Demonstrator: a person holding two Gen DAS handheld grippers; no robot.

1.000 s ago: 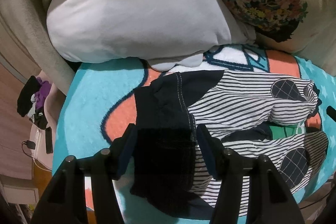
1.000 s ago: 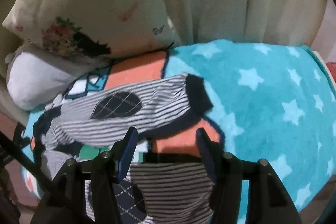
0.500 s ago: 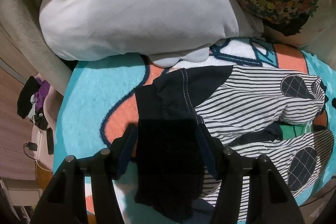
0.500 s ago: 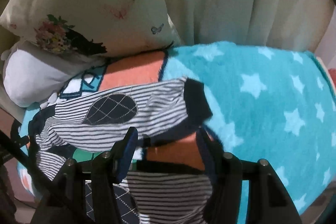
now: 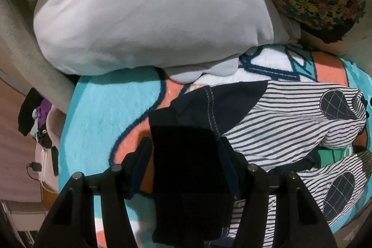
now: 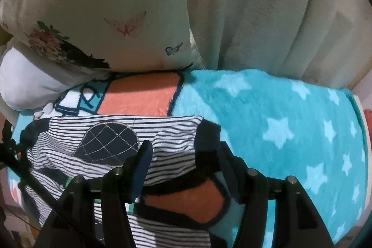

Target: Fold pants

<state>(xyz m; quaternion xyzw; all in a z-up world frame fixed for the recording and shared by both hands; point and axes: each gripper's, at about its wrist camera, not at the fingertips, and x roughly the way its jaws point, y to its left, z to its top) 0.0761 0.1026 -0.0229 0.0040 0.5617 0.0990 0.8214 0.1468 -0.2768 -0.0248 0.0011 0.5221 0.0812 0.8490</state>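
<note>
Dark navy fabric fills the gap between the fingers of the left gripper (image 5: pixel 184 162): this is the waistband (image 5: pixel 186 173) of the pants (image 5: pixel 283 129), a small striped pair with navy oval knee patches. The fingers stand apart on either side of the waistband, and whether they touch or pinch the cloth cannot be told from this view.

Nearest in the right wrist view, the right gripper (image 6: pixel 183 164) is spread wide over the far leg's navy cuff (image 6: pixel 208 143). Its fingers sit on either side of the cuff and striped hem without visibly clamping them. The near leg (image 6: pixel 167 229) lies just below, partly hidden under the gripper body.

The pants lie flat across a fluffy blanket (image 6: pixel 290 131), turquoise with pale stars and orange patches, with the waist toward its left edge and the leg ends near its middle. The two legs lie side by side, slightly apart, with the blanket showing between them.

Beyond the pants, along the blanket's far edge, rest a large grey-white cushion (image 5: pixel 148 15) and a cream floral pillow (image 6: pixel 97 15), with a pale curtain (image 6: pixel 267 11) behind.

Judging by this layout, the folding is at its start: both grippers are positioned to take hold, one at the waist and one at a cuff. The next move likely calls for closing both on the cloth, then carrying one leg over the other so the edges line up without bunching.
</note>
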